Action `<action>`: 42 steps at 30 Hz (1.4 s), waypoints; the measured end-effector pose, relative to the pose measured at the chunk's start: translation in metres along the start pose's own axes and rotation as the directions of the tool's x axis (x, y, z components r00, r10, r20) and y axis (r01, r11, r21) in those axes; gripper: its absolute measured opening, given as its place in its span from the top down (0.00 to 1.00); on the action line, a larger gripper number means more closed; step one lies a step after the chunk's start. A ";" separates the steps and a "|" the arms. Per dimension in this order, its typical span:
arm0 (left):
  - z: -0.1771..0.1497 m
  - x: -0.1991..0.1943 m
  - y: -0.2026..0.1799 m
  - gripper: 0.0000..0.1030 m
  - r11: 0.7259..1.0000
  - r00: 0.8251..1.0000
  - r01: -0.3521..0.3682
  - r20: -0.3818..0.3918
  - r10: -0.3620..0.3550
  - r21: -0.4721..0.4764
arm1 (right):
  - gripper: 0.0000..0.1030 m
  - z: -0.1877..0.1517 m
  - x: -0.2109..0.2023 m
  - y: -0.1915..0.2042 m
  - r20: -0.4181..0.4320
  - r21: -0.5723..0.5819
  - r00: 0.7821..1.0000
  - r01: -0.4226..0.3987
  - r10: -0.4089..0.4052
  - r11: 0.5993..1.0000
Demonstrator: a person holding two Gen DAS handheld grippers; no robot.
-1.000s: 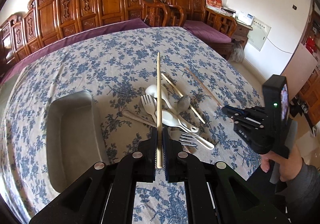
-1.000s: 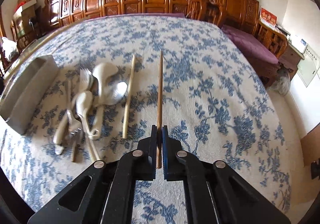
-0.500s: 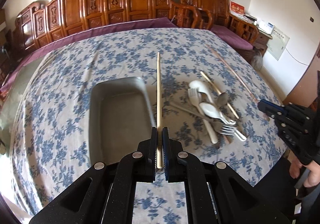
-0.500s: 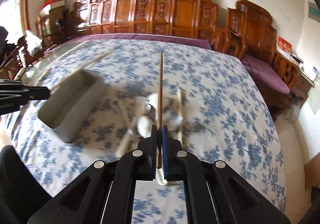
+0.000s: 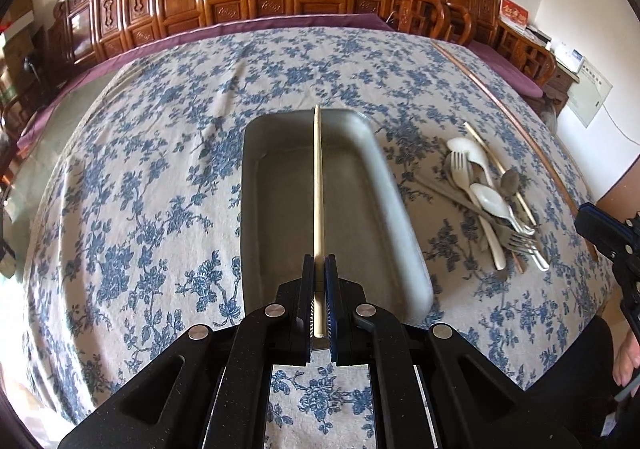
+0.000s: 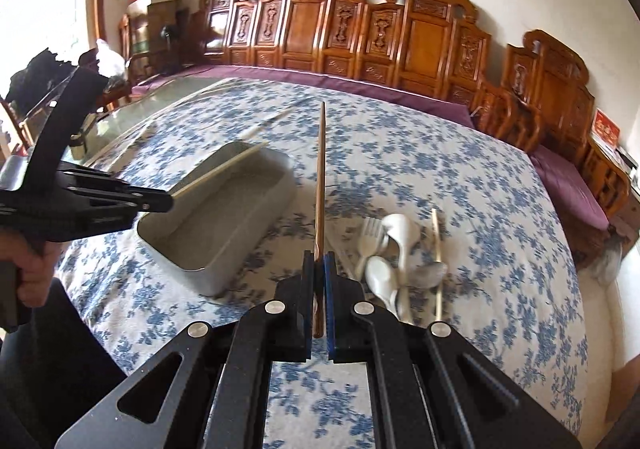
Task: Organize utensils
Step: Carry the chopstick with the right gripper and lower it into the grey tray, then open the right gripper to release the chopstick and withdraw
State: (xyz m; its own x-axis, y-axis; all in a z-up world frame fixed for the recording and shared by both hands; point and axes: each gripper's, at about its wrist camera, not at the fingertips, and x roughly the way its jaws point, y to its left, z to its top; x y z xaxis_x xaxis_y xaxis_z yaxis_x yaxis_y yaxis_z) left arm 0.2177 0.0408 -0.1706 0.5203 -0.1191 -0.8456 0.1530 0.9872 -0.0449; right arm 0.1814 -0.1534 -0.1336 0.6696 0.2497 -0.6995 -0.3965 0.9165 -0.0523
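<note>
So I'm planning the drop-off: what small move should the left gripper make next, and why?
Probably lower it and open the jaws. The left gripper is shut on a pale chopstick that hangs over the empty grey tray, not yet inside.

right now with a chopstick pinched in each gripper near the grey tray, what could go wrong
1. The left gripper holds the pale chopstick by one end over the grey tray; released from there, its far tip could catch the rim.
2. The right gripper aims the brown chopstick past the tray's corner, so it may land on the tablecloth.
3. The two sticks could cross.
</note>
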 end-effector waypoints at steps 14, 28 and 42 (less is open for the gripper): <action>0.005 0.009 0.010 0.75 1.000 1.000 -0.010 -0.015 0.009 -0.022 | 0.94 0.005 0.019 0.033 -0.043 -0.049 0.998 -0.053 0.051 0.997; 0.010 -0.031 0.040 0.74 0.998 0.997 -0.033 0.067 0.037 -0.055 | 0.94 0.030 0.068 0.066 -0.131 0.021 0.975 -0.177 0.178 0.984; 0.006 -0.049 0.057 0.67 0.997 0.995 -0.026 0.091 0.033 -0.077 | 0.94 0.040 0.109 0.086 -0.208 0.032 0.960 -0.184 0.187 0.982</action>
State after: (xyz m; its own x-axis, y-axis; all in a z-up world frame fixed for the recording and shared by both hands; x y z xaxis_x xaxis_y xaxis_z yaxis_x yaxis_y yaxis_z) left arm 0.2060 0.1019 -0.1288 0.5996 -0.0951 -0.7946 0.0742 0.9952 -0.0631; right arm 0.2450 -0.0349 -0.1856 0.4377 0.3460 -0.8299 -0.4926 0.8644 0.1006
